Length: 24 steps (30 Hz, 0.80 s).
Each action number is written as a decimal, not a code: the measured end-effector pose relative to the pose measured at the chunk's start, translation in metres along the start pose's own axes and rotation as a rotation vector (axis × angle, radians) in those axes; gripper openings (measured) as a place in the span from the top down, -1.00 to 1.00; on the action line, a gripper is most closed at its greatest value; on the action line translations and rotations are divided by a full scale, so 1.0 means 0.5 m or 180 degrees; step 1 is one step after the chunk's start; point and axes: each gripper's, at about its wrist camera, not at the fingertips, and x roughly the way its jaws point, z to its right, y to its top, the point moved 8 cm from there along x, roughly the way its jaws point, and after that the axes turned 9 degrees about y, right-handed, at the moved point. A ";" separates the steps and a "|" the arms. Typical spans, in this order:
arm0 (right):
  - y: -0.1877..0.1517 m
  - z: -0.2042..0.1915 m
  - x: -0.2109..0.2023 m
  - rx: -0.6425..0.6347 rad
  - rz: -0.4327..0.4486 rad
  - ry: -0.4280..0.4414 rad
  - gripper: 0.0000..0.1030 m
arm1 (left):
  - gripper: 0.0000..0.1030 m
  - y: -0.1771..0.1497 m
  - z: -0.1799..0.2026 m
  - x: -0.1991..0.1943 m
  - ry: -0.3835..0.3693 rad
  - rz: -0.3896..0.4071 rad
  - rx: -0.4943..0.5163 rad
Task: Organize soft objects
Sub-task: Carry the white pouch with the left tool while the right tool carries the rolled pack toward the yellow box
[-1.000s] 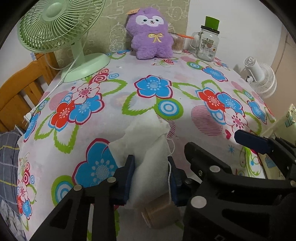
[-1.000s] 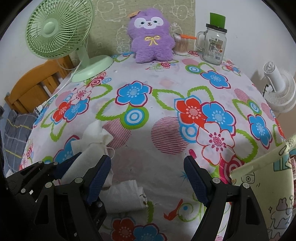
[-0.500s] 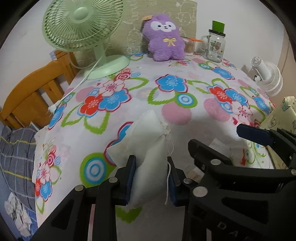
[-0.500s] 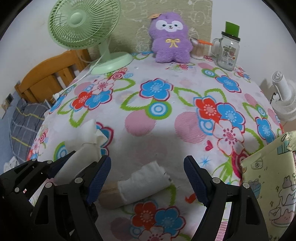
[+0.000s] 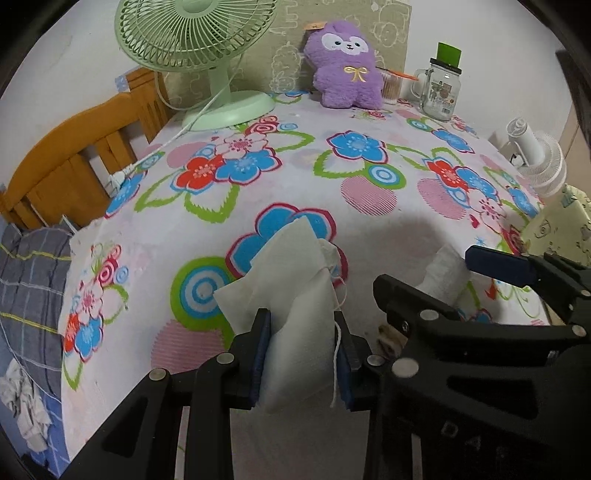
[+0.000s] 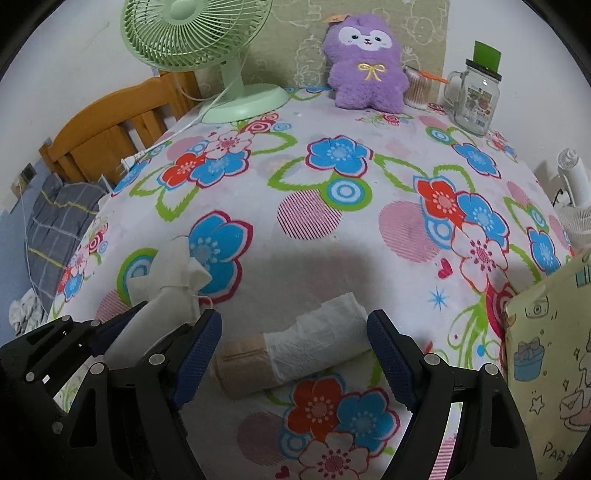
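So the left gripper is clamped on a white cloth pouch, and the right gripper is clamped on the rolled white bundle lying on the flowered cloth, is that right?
Not quite. The left gripper is clamped on the white cloth pouch, but the right gripper is open: in the right wrist view, its fingers stand apart on either side of the rolled white bundle, without pressing it.

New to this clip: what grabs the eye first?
The loud floral tablecloth fills both views. At the far edge a purple plush toy sits between a green desk fan and a glass mug jar. Up close, the left gripper pinches a white drawstring pouch.
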 end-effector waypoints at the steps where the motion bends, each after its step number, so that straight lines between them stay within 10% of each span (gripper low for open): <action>1: -0.005 0.002 -0.001 0.0005 -0.0007 0.0002 -0.62 | 0.38 -0.005 0.001 -0.004 -0.0030 -0.0011 -0.0014; 19: -0.075 0.049 -0.023 0.0165 -0.0052 0.0000 -0.62 | 0.37 -0.061 0.079 -0.053 -0.0067 0.0030 0.0062; 24: -0.076 0.039 -0.029 0.0154 -0.0001 0.0125 -0.10 | 0.36 -0.060 0.088 -0.054 -0.0079 0.0028 0.0091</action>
